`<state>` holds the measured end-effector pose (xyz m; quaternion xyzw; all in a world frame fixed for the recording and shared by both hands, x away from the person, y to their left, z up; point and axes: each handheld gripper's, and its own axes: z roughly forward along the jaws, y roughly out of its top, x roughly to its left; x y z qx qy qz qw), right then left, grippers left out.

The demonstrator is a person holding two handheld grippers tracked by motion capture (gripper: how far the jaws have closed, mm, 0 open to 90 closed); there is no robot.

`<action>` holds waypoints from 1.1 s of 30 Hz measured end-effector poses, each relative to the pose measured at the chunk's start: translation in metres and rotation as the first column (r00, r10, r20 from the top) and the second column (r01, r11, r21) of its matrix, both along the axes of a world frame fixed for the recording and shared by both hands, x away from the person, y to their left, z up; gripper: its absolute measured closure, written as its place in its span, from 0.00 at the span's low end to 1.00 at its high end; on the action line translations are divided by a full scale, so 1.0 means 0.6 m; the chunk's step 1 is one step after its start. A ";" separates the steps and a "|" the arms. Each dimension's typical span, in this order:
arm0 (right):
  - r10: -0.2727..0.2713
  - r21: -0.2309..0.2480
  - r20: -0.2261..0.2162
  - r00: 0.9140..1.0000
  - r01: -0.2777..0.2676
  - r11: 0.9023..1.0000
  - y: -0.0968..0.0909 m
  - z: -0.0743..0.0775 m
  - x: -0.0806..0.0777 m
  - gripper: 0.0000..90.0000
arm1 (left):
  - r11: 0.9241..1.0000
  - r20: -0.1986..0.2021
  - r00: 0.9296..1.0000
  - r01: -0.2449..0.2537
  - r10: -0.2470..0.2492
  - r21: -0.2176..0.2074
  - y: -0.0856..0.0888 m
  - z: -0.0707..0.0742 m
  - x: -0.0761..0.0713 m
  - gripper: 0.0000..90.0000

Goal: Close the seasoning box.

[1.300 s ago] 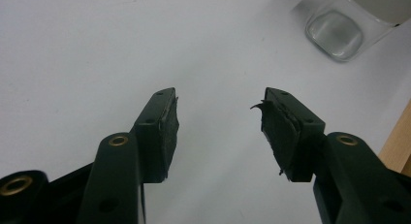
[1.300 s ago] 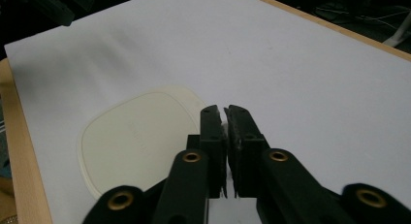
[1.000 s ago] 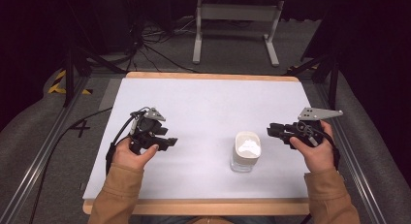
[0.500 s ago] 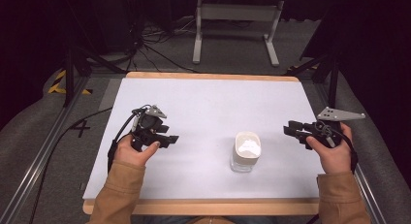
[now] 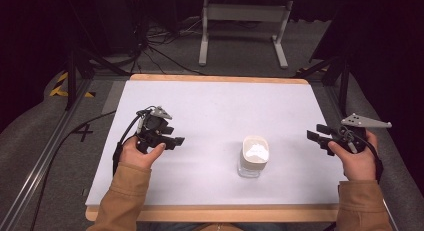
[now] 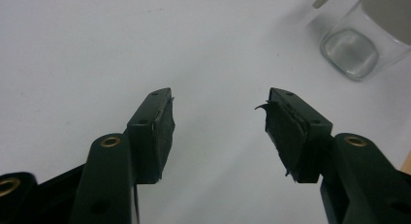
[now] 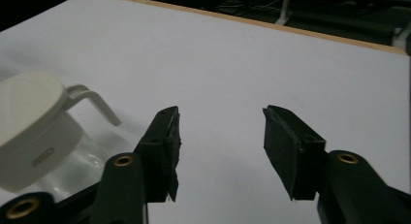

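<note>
- White covers the table top [image 5: 210, 111] in the high view, with a bare wooden edge along the near and far sides. A clear glass jar [image 5: 254, 156] with a cream lid stands upright near the front, right of centre. The left gripper [image 5: 170, 140] hovers well to the jar's left and the right gripper [image 5: 316, 135] sits out by the right edge, both apart from the jar and both pointing inward toward it. Neither holds anything.
- Left gripper view: the jaws stand released, wide apart, with bare table between the pads [image 6: 164, 132]. The jar [image 6: 358, 42] shows at the upper right corner, off the line of the jaws. One pad looks frayed at its edge, so its grip may be less sure.
- Right gripper view: these jaws are also spread and empty. The jar [image 7: 43, 141] sits at the left, its lid [image 7: 29, 105] carrying a curved tab that sticks out toward the gap.
- The step in hand looks like an approach to the jar. To do it well, I would swing one gripper round until the jar sits squarely between its pads, close on the glass body low enough to steady it, then bring the other onto the lid or its tab.
</note>
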<state>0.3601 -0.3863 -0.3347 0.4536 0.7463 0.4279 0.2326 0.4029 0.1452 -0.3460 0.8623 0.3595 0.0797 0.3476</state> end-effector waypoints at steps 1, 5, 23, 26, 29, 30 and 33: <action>-0.007 -0.005 0.000 1.000 0.007 1.000 -0.003 -0.002 0.001 0.47 | 1.000 0.000 1.000 0.000 0.000 0.000 0.000 0.000 0.000 0.47; -0.024 -0.029 -0.014 1.000 0.024 0.999 -0.014 -0.014 0.007 0.41 | 0.999 -0.004 0.999 -0.032 0.032 0.007 0.008 -0.012 0.009 0.46; -0.083 -0.098 -0.126 0.989 0.071 0.993 -0.044 -0.098 0.046 0.30 | 0.997 -0.028 0.997 -0.074 0.075 0.034 0.023 -0.044 0.029 0.45; -0.075 -0.103 -0.150 0.986 0.060 0.993 -0.040 -0.115 0.053 0.29 | 0.996 -0.027 0.996 -0.084 0.085 0.028 0.024 -0.046 0.030 0.45; -0.072 -0.126 -0.177 0.982 0.050 0.991 -0.036 -0.128 0.057 0.28 | 0.996 -0.029 0.996 -0.084 0.084 0.023 0.024 -0.045 0.028 0.45; -0.068 -0.134 -0.187 0.980 0.044 0.990 -0.035 -0.133 0.059 0.28 | 0.996 -0.029 0.996 -0.085 0.086 0.022 0.024 -0.045 0.028 0.45; -0.063 -0.146 -0.205 0.977 0.033 0.989 -0.031 -0.140 0.061 0.28 | 0.996 -0.031 0.996 -0.085 0.086 0.019 0.022 -0.044 0.027 0.45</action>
